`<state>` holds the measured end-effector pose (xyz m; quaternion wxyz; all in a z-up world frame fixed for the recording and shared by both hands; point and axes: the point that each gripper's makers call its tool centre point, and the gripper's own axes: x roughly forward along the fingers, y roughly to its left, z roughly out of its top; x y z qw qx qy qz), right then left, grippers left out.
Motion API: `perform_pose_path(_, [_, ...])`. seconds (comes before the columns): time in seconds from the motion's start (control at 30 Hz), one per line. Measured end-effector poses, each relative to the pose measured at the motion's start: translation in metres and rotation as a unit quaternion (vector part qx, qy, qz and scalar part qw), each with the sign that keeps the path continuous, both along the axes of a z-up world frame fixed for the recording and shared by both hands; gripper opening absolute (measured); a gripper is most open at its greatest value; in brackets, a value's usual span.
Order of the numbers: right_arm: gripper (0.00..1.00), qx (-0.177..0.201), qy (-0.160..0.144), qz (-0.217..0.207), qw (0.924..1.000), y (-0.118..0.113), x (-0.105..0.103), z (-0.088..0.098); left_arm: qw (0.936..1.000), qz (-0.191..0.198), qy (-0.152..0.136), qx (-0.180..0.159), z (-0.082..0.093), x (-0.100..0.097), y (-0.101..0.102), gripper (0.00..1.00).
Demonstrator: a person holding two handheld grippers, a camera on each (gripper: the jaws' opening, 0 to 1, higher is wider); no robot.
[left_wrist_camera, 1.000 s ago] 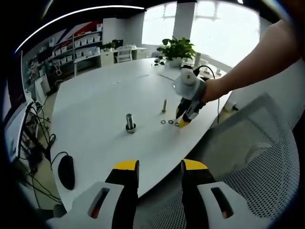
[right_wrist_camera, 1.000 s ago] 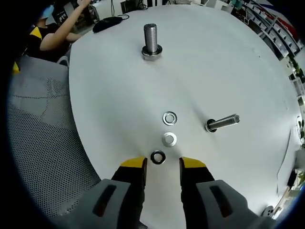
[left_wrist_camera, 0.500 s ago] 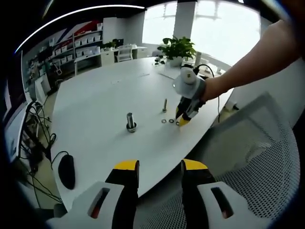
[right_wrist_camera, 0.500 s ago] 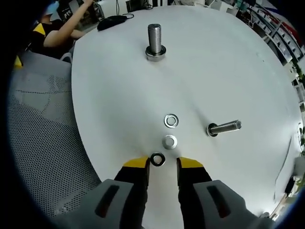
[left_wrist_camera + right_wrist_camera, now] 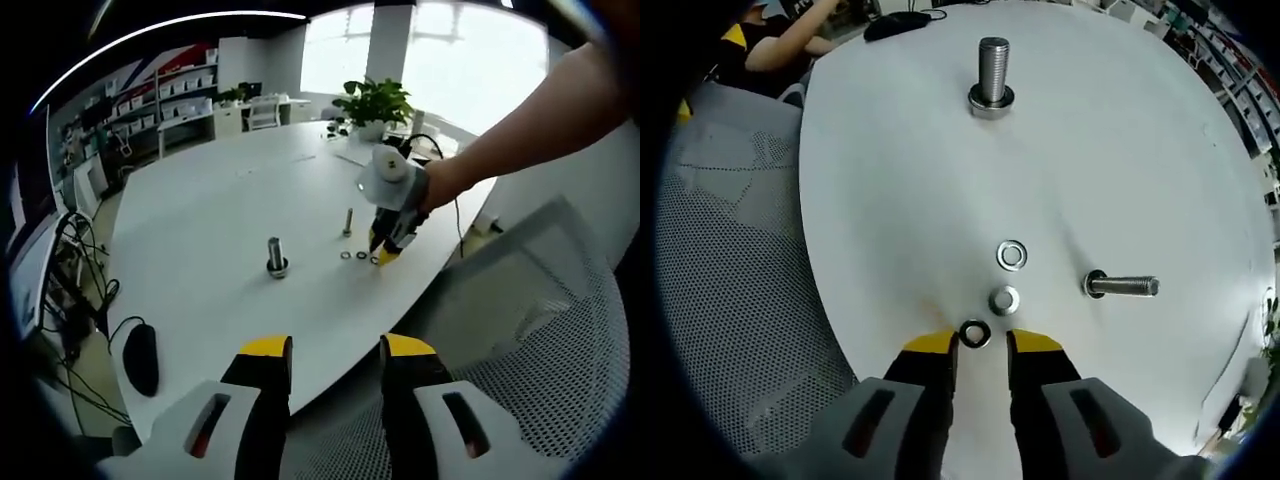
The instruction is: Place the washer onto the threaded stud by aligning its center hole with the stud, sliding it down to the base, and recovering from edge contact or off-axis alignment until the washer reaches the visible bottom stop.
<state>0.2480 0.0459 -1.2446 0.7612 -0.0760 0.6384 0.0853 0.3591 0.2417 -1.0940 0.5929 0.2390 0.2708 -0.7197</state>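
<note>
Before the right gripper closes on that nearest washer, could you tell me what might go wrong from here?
The dark washer lies flat on the table between the right gripper tips, so the jaws may slide over it or flick it. It sits close to the table edge and could fall. A second washer lies just beyond it and may get knocked.

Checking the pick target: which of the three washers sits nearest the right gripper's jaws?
The dark-centred washer, right between the right gripper's yellow tips; the other two washers lie farther out.
</note>
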Motion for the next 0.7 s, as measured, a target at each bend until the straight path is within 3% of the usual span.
perform_pose_path(0.13, [0.16, -0.005, -0.004, 0.012, 0.9999, -0.0006, 0.0031, 0.0009, 1.0, 0.0, -0.001, 0.001, -0.0013, 0.0006, 0.0002, 0.33])
perform_pose_path(0.4, [0.15, 0.003, 0.009, 0.019, 0.9998, -0.0043, 0.0062, 0.0001, 1.0, 0.002, 0.001, 0.001, -0.0024, 0.0023, -0.0008, 0.33])
perform_pose_path(0.7, [0.16, -0.029, 0.085, 0.003, 0.9959, 0.0022, 0.0007, 0.003, 1.0, 0.004, -0.001, 0.003, -0.0026, 0.0028, 0.0003, 0.33])
